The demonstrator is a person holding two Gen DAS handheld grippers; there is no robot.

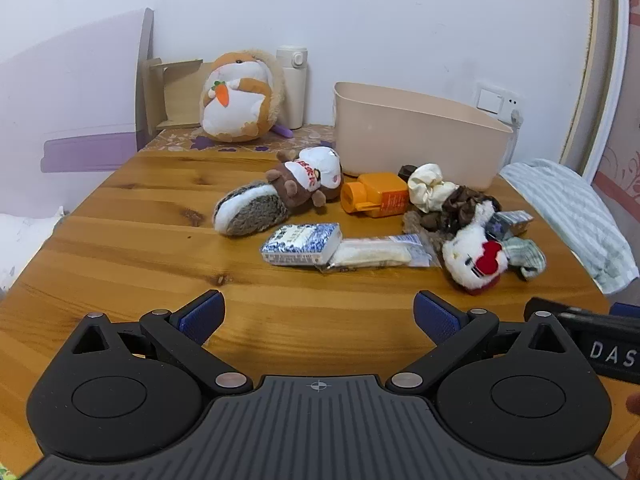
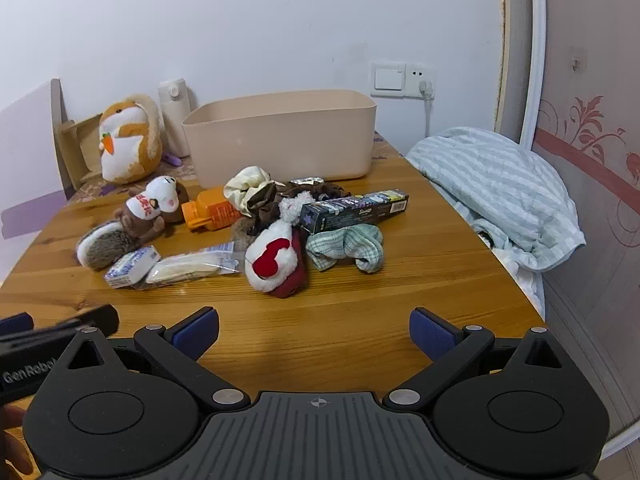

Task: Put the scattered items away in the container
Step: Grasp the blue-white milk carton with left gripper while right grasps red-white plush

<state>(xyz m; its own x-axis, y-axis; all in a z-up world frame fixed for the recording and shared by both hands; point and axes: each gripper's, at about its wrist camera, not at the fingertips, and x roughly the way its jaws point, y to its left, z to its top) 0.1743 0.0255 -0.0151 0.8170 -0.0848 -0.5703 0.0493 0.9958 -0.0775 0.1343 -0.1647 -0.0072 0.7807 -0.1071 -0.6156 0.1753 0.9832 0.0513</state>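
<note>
The beige container [image 2: 280, 136] stands at the far edge of the wooden counter [image 1: 120, 240], its inside hidden behind its wall. Just before it lies the scatter: a squirrel toy [image 1: 276, 200], orange bottle [image 1: 376, 199], blue-patterned packet [image 1: 302, 243], white cat toy [image 2: 276, 260], green cloth [image 2: 348, 248] and a dark box [image 2: 354, 208], perhaps toothpaste. Both the left gripper [image 1: 319, 312] and right gripper [image 2: 314, 326] hold their fingers spread wide and empty over the near edge. A striped blanket [image 2: 500, 184] lies beyond the counter's right edge.

1. Beige container [image 2: 280, 136]: upright, open-topped, at the far side.
2. Squirrel plush [image 2: 132, 220] lies on its side, left of the orange bottle [image 2: 212, 210].
3. Blue-white packet [image 2: 132, 266] touches the clear-wrapped snack [image 2: 188, 268].
4. White plush with red bow [image 2: 276, 260], checked cloth [image 2: 348, 246] and dark box [image 2: 356, 206] cluster to the right.
</note>
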